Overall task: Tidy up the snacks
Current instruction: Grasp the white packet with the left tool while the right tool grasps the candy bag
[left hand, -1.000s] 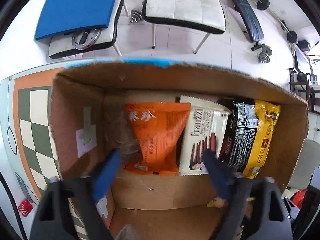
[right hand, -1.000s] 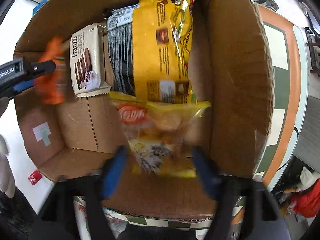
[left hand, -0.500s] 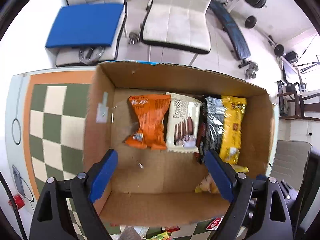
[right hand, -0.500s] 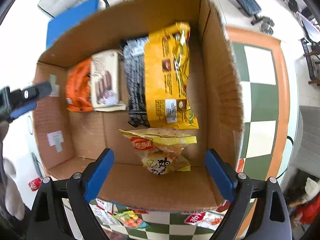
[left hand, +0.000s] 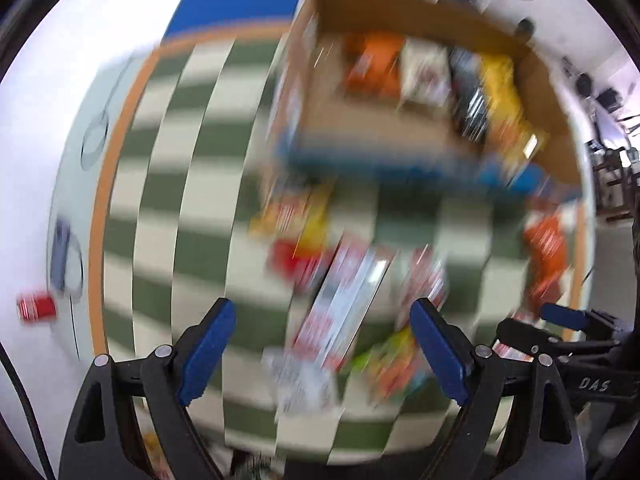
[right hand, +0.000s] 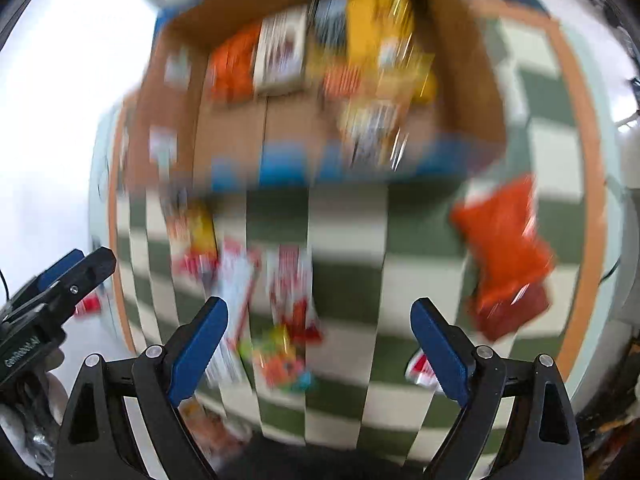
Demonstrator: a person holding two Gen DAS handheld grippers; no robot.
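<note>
Both views are motion-blurred. A cardboard box (left hand: 400,128) stands at the far side of the checkered table and also shows in the right wrist view (right hand: 304,120). It holds an orange packet (left hand: 372,62), a white biscuit pack (left hand: 424,72) and a yellow-black bag (left hand: 500,100). Loose snack packets (left hand: 340,304) lie on the table in front of it. My left gripper (left hand: 324,344) is open and empty above them. My right gripper (right hand: 320,340) is open and empty, with an orange bag (right hand: 504,252) lying to its right.
The table has a green-and-white checkered top with an orange border (left hand: 100,200). A red can (left hand: 36,308) lies on the floor at the left. A blue cushion (left hand: 240,4) sits beyond the table. The left gripper's tip (right hand: 68,276) shows at the left of the right wrist view.
Both grippers have pulled back out of the box toward the near side of the table. The loose packets in front of the box have come into view. Both stay open and empty.
</note>
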